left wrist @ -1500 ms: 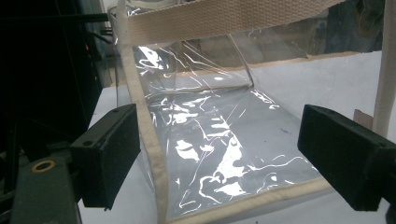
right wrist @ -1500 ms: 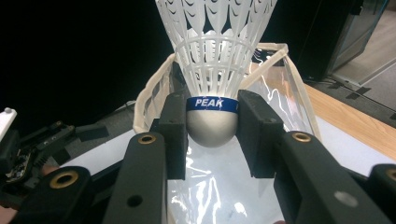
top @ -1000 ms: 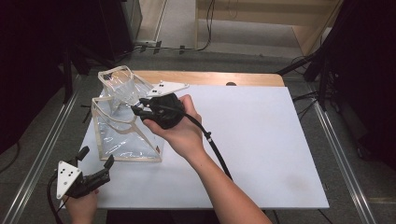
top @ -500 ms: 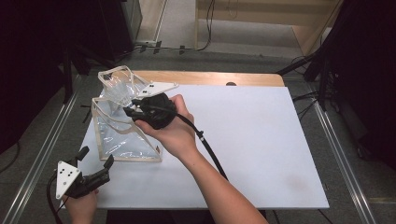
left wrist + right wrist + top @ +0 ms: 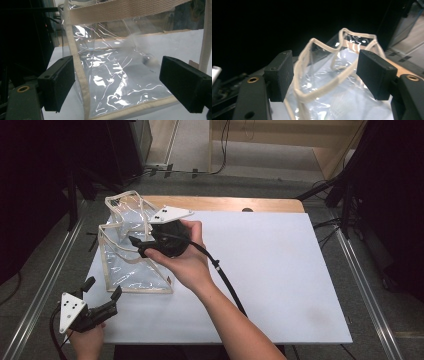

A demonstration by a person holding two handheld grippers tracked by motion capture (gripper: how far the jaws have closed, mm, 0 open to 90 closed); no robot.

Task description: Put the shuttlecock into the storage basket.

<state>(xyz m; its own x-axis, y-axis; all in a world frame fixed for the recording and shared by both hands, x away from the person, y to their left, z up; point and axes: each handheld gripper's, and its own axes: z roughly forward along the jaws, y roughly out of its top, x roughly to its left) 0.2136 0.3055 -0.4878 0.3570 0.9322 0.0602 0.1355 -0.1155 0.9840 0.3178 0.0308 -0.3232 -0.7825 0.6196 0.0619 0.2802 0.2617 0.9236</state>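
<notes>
Hand-held gripper [image 5: 325,75] over clear bag [image 5: 337,92]

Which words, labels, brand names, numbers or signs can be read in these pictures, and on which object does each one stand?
No readable text in any view.
Clear plastic bag with cream trim: no print or label seen.
Grey plate on the left hand-held gripper: only small dark dots, not characters.
Grey plate on the right hand-held gripper: also only dots.
White table top: blank; a small dark mark at its far edge is too small to tell.
</notes>
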